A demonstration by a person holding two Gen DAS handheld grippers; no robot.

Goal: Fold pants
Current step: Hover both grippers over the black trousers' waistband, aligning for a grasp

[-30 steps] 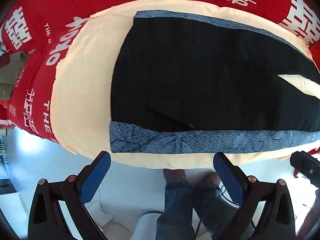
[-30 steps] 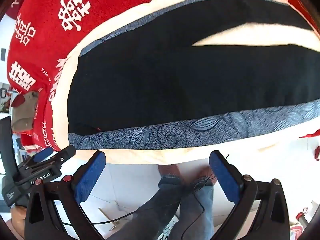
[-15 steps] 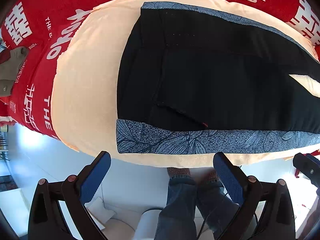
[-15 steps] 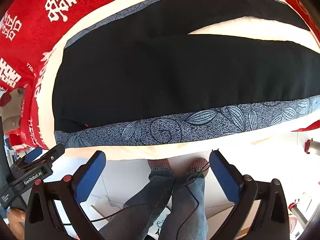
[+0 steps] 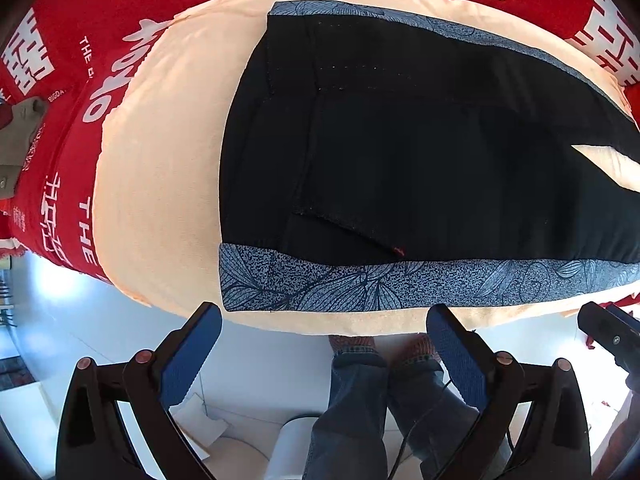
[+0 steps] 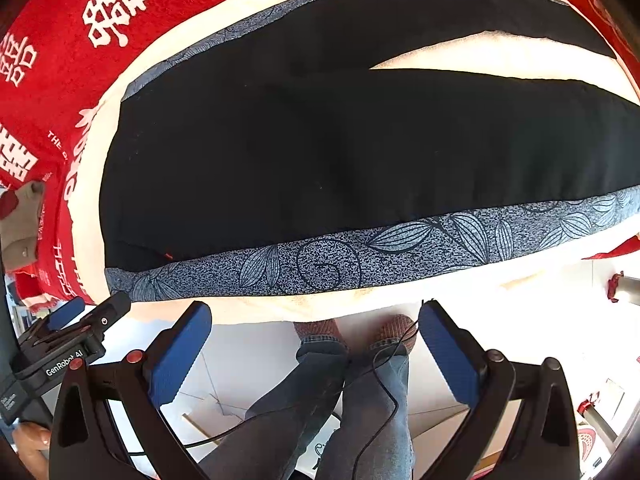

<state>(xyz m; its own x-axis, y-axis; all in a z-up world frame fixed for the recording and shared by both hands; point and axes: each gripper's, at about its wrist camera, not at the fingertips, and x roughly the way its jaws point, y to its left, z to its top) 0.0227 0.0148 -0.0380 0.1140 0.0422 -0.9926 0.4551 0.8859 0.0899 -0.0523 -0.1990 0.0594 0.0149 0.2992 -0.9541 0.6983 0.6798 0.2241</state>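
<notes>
Black pants (image 5: 420, 152) with a blue leaf-patterned side stripe (image 5: 360, 286) lie flat on a cream cloth (image 5: 160, 168). The waistband is at the left and a back pocket with a small red tag faces up. In the right wrist view the pants (image 6: 320, 152) spread into two legs toward the right, split by a cream gap. My left gripper (image 5: 324, 336) hangs open just off the near edge, below the waist corner. My right gripper (image 6: 316, 332) is open too, empty, just below the stripe (image 6: 360, 256).
A red cloth with white characters (image 5: 80, 12) covers the table under the cream cloth. The person's jeans legs and shoes (image 5: 360, 392) stand on the white floor under the near edge. A cable (image 6: 380, 380) trails down. A beige object (image 5: 20, 136) sits at the left.
Both grippers have drifted slightly over the near table edge and closer to the pants. They stay open and the pants have not been touched.
</notes>
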